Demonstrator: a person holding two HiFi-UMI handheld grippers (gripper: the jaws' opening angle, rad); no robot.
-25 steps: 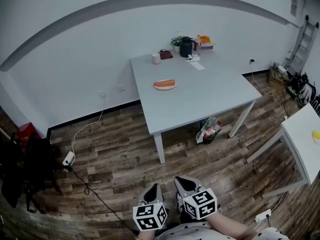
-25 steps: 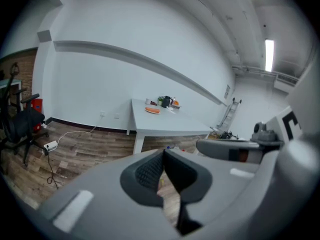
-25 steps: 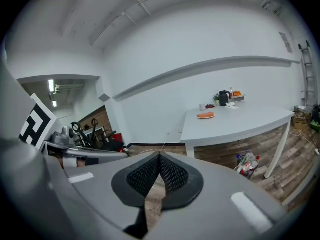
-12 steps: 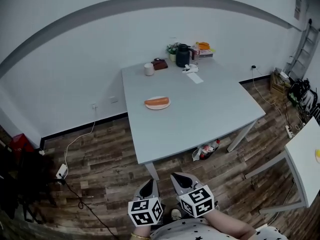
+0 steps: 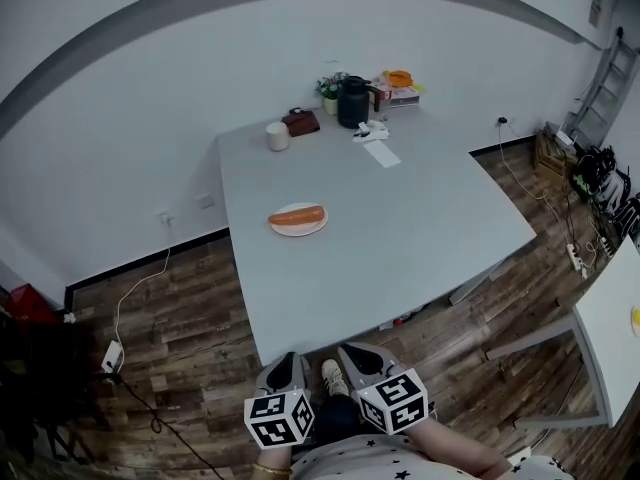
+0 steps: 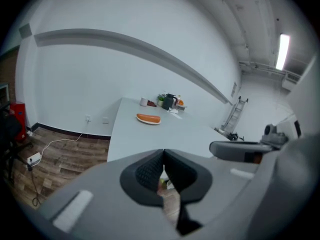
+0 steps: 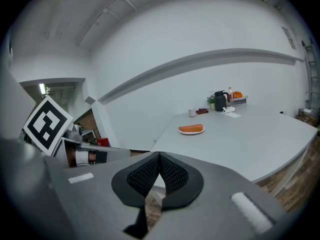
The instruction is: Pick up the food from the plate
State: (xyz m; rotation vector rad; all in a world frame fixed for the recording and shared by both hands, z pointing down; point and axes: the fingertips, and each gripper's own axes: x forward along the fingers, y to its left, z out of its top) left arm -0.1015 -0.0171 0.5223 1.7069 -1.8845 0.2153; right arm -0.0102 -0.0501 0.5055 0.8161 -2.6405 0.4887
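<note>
A white wall [image 5: 120,118], crossed by a grey band [image 5: 200,10], is standing behind a large grey desk [image 5: 420,238]. Dark wood-plank floor [image 5: 190,308] is running beneath, with a power strip [image 5: 108,353] lying on it at the left. A ladder [image 5: 603,78] is leaning at the far right, and a second white table [image 5: 612,313] is entering beside it. A ceiling strip light [image 6: 283,50] is glowing.

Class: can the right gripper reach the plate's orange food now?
Probably not yet: the right gripper hangs short of the table, and the orange food lies well in. Nothing blocks the way.
</note>
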